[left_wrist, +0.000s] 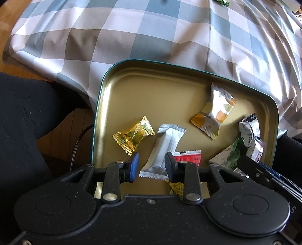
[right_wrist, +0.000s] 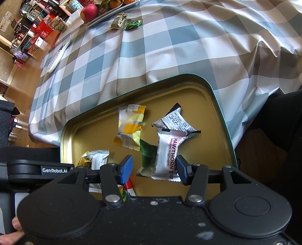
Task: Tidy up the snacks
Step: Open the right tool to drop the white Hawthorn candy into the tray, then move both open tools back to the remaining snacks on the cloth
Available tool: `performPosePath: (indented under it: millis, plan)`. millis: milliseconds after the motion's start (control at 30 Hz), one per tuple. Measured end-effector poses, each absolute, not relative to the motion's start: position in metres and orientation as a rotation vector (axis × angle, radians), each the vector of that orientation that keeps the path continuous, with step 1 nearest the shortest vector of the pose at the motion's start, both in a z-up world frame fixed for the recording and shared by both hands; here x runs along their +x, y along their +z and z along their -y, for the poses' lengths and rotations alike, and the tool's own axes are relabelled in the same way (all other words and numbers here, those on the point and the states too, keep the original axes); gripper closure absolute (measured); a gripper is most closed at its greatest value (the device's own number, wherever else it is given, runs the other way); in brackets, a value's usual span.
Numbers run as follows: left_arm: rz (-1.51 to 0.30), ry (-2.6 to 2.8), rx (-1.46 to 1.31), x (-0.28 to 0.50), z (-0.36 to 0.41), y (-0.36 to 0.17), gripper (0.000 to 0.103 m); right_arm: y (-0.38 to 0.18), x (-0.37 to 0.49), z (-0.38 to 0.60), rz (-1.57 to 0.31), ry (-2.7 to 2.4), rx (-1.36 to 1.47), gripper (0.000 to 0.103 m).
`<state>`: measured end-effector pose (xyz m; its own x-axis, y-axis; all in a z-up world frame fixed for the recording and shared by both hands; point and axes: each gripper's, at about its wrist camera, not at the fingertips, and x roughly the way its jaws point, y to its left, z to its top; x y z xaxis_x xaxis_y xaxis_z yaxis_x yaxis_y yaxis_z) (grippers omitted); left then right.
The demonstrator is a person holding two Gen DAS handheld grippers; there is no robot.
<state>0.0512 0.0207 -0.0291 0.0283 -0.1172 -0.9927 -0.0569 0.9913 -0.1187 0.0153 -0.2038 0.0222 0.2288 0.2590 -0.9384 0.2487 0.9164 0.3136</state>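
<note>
A green-rimmed tin with a gold inside (left_wrist: 151, 90) (right_wrist: 188, 94) sits below the table edge and holds several wrapped snacks. In the left wrist view I see a gold candy (left_wrist: 133, 134), a silver bar (left_wrist: 164, 148), an orange-and-silver packet (left_wrist: 215, 115) and a red packet (left_wrist: 187, 157). My left gripper (left_wrist: 152, 165) is open above the silver bar, not touching it. In the right wrist view a white hawthorn strip (right_wrist: 168, 154), a green packet (right_wrist: 147, 160) and a black-and-white packet (right_wrist: 175, 120) lie together. My right gripper (right_wrist: 153, 169) is open just above the hawthorn strip.
The checked tablecloth (right_wrist: 169, 47) hangs over the table edge behind the tin. Far back on the table lie two loose candies (right_wrist: 132, 24), a tray with an apple (right_wrist: 88, 12) and a remote control (right_wrist: 57, 56). The left gripper's body (right_wrist: 37, 169) is at the tin's left.
</note>
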Motion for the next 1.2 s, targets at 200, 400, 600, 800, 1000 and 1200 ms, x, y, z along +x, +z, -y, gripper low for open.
performPosePath:
  millis: [200,400,600,800,1000,1200]
  plan:
    - [-1.562,-0.061,-0.145,0.053,-0.021,-0.029,0.062,0.023,0.017,0.204,-1.366,0.019,0.447,0.048]
    - [-1.596,-0.077,-0.143,0.054,-0.021,-0.030,0.062,0.024,0.019,0.204,-1.370,0.023,0.442,0.048]
    - [-1.639,-0.096,-0.140,0.056,-0.017,-0.028,0.062,0.022,0.023,0.203,-1.412,0.054,0.432,0.048]
    - [-1.681,-0.127,-0.104,0.058,-0.005,-0.025,0.062,0.021,0.028,0.199,-1.462,0.095,0.426,0.048]
    - [-1.700,-0.155,-0.080,0.063,0.003,-0.020,0.062,0.021,0.031,0.196,-1.505,0.137,0.416,0.048]
    - [-1.665,-0.150,-0.057,0.080,0.008,-0.004,0.062,0.028,0.039,0.199,-1.497,0.145,0.408,0.048]
